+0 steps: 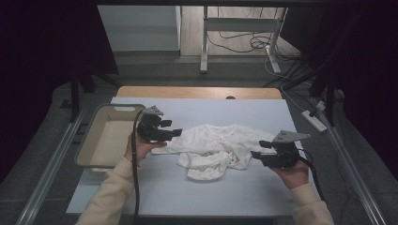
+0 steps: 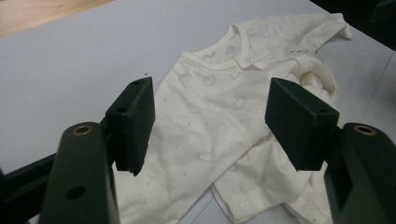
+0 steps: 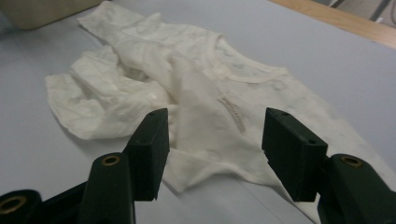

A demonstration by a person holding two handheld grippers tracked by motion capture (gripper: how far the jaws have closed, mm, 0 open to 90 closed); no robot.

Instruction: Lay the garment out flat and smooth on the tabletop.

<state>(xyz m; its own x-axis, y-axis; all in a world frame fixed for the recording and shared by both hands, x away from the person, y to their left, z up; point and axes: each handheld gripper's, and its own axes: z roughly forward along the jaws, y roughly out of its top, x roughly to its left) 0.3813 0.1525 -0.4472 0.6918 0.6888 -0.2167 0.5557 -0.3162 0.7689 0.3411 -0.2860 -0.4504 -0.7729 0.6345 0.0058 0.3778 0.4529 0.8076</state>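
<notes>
A crumpled white garment lies on the pale blue table cover near the middle. My left gripper hovers at the garment's left edge, jaws open and empty. In the left gripper view the garment spreads beyond the open left gripper, neckline and button placket showing. My right gripper sits at the garment's right edge, also open with nothing between the jaws. In the right gripper view the garment lies just past the open right gripper, a hem corner close to the fingertips.
A beige rectangular bin stands at the table's left side, beside my left hand. The wooden table edge runs along the back. Beyond it are a desk frame and cables on the floor.
</notes>
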